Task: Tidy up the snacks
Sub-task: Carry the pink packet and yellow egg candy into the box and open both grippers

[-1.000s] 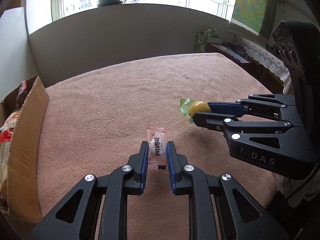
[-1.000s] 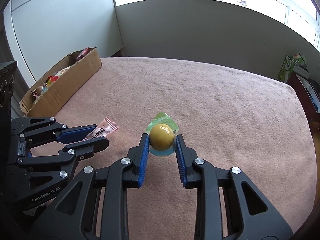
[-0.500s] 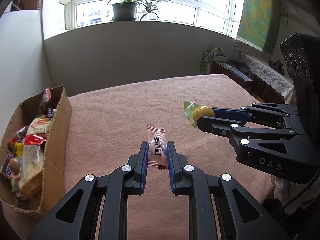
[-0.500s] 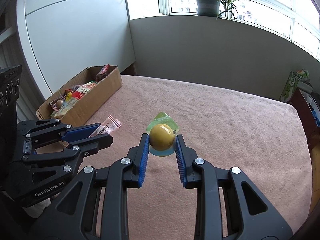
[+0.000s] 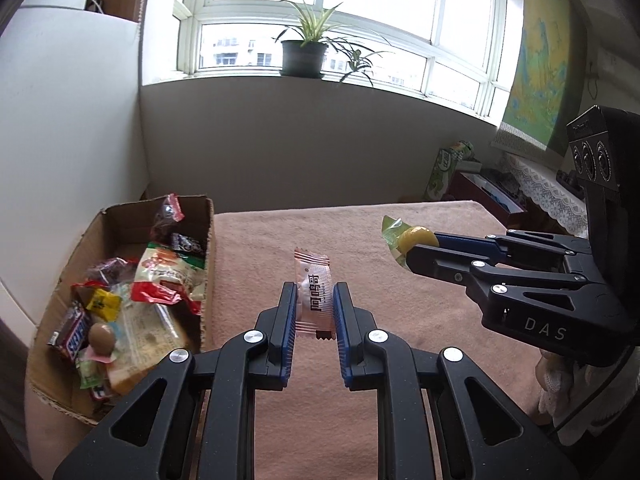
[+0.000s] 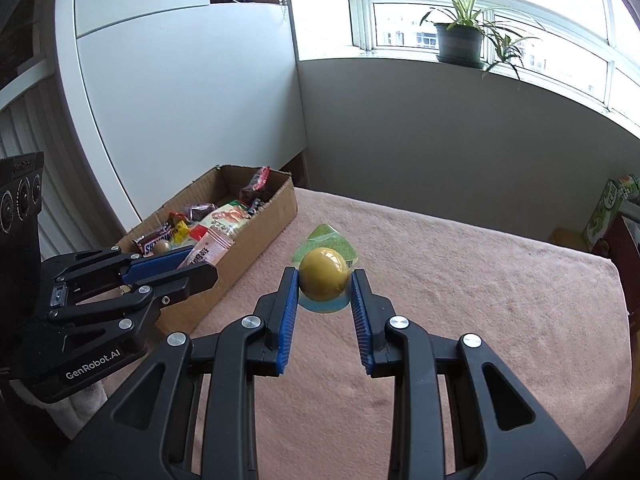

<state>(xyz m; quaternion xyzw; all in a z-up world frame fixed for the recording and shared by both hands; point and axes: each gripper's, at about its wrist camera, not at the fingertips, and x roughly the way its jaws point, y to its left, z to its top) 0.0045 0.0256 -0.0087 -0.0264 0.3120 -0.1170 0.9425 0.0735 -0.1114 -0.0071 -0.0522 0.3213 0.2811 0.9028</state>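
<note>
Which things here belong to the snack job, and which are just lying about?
Job:
pink wafer pack in left gripper
yellow candy in right gripper
snack box

Lying about:
potted plant
green carton
wall map

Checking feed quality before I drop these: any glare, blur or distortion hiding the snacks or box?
Left wrist view: window blown out, pink wrapper and cardboard box sharp, fisheye bends the edges. Right wrist view: mild sheen on the yellow ball snack, no blur, dark vignette in the corners.
</note>
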